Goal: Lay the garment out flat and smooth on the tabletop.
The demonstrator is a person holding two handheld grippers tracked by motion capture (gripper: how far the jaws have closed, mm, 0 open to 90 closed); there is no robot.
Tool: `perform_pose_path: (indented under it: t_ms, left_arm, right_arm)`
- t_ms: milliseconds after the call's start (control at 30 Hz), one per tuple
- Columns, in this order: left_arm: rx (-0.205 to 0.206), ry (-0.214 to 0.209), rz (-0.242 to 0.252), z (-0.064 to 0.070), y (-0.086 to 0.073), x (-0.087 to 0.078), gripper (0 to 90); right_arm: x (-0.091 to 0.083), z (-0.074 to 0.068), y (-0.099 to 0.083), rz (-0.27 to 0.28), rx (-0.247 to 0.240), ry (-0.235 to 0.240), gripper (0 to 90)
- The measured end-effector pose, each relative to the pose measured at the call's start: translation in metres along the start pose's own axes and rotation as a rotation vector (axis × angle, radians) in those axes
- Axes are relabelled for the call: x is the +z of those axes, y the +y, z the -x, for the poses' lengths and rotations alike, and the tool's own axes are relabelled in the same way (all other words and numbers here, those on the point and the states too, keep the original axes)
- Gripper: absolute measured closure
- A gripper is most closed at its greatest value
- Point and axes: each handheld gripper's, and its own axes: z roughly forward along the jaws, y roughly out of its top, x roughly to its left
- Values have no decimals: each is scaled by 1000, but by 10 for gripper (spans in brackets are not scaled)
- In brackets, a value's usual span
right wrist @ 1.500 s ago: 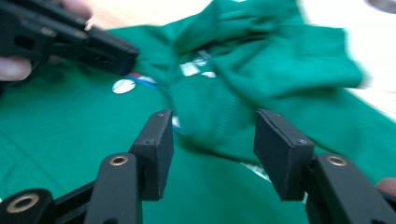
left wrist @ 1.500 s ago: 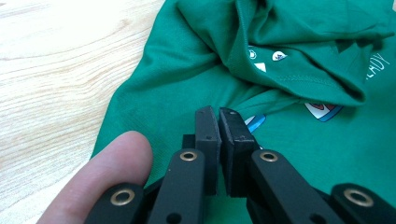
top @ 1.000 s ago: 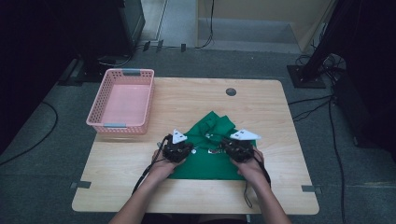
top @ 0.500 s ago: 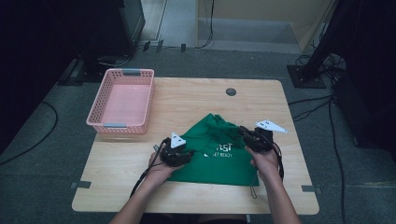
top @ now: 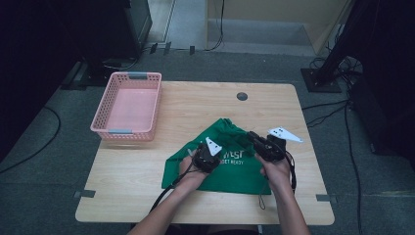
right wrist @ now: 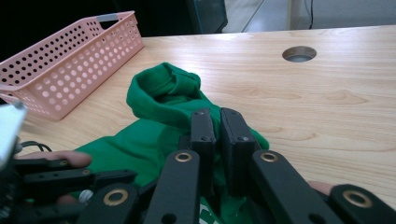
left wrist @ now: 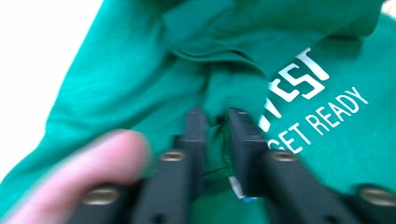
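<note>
Where it lies, green shirt (top: 230,164), rumpled, white lettering.

A light wooden table (top: 147,171) carries two things — a pink basket (top: 128,106) and a green shirt (top: 230,169).

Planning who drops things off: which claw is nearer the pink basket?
Left. The left claw sits on the green shirt, nearer the pink basket. The right claw grips the shirt farther to the right.

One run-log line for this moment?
left gripper: shut on green shirt | right gripper: shut on green shirt | pink basket: apart
</note>
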Motion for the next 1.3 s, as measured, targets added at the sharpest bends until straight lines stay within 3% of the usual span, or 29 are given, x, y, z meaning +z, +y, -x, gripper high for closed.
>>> perform_pose_path:
  t_ms: [100, 167, 233, 333, 433, 467, 500, 567, 733, 867, 900, 967, 1033, 1167, 1300]
  left_arm:
    - [-21, -20, 16, -16, 2, -14, 872]
    - [-37, 2, 26, -30, 2, -22, 876]
    - [-78, 17, 33, -48, -1, -28, 877]
    - [-159, 32, 35, -74, -7, -37, 876]
    - [-192, 48, 33, -90, -12, -43, 875]
    - [-192, 48, 33, -90, -12, -43, 873]
    - [-196, 49, 29, -92, -13, -44, 873]
    - [-218, 39, 19, -101, -17, -45, 869]
    - [-243, 17, 10, -107, -21, -44, 858]
    - [-213, -21, 11, -101, -22, -43, 852]
    - [-208, -25, 13, -101, -22, -43, 853]
    - [-205, -26, 14, -102, -22, -45, 856]
    - [-214, -1, 15, -106, -23, -48, 862]
    - [-244, 87, 3, -117, -27, -53, 870]
    - [-272, 158, -11, -124, -33, -56, 868]
  right_arm:
    - [0, 0, -3, -7, -20, -28, 862]
    - [-1, 1, -3, -9, -12, -26, 862]
    - [-2, 2, -3, -5, 3, -21, 862]
    - [-2, -1, -6, -24, 22, 23, 861]
    - [6, -12, -13, -104, -36, 84, 834]
    - [6, -12, -13, -104, -36, 84, 834]
    - [8, -15, -16, -126, -69, 88, 758]
    - [8, -11, -17, -121, -74, 79, 605]
    - [8, 8, -20, -105, -20, 11, 559]
    - [30, -4, -35, -181, -121, -27, 514]
    - [35, -9, -38, -198, -159, -44, 539]
    - [42, -14, -42, -219, -213, -99, 741]
    - [45, -11, -43, -230, -196, -96, 880]
    - [37, 5, -40, -247, -178, -115, 893]
    - [25, 29, -38, -252, -135, -176, 894]
